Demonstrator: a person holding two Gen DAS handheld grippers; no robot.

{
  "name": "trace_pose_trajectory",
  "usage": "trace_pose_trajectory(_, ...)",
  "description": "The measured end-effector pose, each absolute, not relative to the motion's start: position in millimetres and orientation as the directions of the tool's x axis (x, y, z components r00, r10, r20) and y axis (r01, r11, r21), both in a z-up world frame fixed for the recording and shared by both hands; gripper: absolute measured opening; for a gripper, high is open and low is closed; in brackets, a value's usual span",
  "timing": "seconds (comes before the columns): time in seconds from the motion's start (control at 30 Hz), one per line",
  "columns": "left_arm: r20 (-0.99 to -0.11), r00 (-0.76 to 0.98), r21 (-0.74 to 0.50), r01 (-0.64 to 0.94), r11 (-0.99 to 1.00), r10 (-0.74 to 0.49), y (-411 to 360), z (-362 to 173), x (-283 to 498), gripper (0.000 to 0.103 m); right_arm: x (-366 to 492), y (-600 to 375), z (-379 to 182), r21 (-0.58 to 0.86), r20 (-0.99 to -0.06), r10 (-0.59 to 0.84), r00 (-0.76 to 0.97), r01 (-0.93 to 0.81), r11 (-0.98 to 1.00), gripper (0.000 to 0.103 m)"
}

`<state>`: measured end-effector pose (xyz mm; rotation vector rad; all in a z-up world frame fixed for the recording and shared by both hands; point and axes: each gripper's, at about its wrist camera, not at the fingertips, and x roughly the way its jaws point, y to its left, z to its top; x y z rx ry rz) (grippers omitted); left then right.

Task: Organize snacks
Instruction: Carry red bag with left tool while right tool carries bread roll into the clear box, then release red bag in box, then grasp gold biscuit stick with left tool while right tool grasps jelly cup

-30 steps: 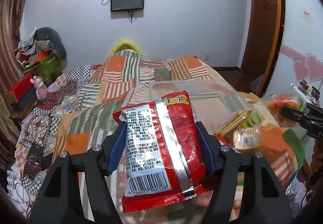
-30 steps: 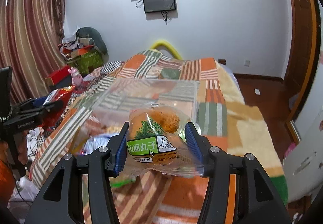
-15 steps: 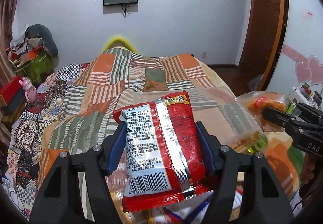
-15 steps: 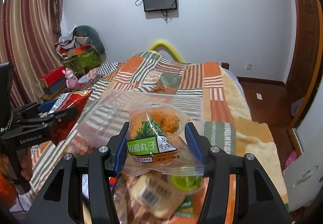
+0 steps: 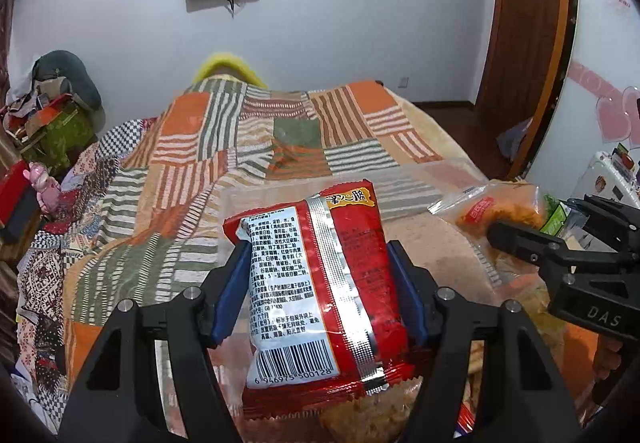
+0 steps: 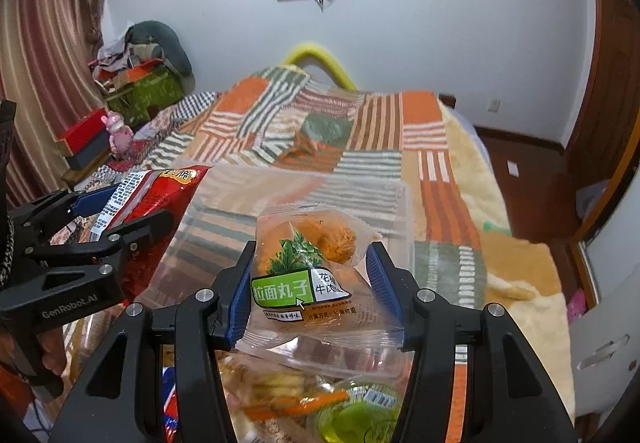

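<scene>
Snacks all over the place here, lol. Left tongs [image 5: 316, 295] are clamped on a red snack packet [image 5: 320, 291], barcode side up, blue pads squeezing both edges. Right tongs [image 6: 308, 283] are pinched on a clear bag of orange noodle balls [image 6: 308, 267] with a green label. Both packs are held up in the air over a clear plastic bin [image 6: 404, 211] sitting on the patchwork bed [image 6: 436, 131]. Down in the bin there's a blurry heap of other packs, something green and something orange-yellow, can't tell exactly what. Both tongs sit side by side, close together.
</scene>
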<state>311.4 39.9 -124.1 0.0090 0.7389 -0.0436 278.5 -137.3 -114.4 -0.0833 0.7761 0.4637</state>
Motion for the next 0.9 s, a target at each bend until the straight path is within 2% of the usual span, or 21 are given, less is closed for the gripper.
trace_pose_trajectory(0.2,-0.719,0.693,0.011,0.084,0.996,-0.05,32.7,-143.1,321.6,0.066,272.4,-133.7,-117.9,0.089,-0.71,0.385,0.59,-0.467,0.88,0.053)
trace_pose_trajectory(0.3,-0.723,0.689,0.028,0.099,0.995,-0.049,28.3,-145.6,320.5,0.066,268.9,-133.9,-113.3,0.06,-0.694,0.37,0.618,-0.461,0.885,0.059)
trace_pose_trajectory(0.6,-0.673,0.738,0.048,0.108,0.993,-0.048,36.6,-116.8,289.5,0.067,254.5,-155.2,-93.0,0.082,-0.65,0.392,0.651,-0.452,0.888,0.06)
trace_pose_trajectory(0.9,-0.668,0.744,0.039,0.02,0.999,0.012,79.8,-108.3,244.4,0.071,229.6,-185.1,-84.9,0.092,-0.633,0.382,0.673,-0.424,0.901,0.06)
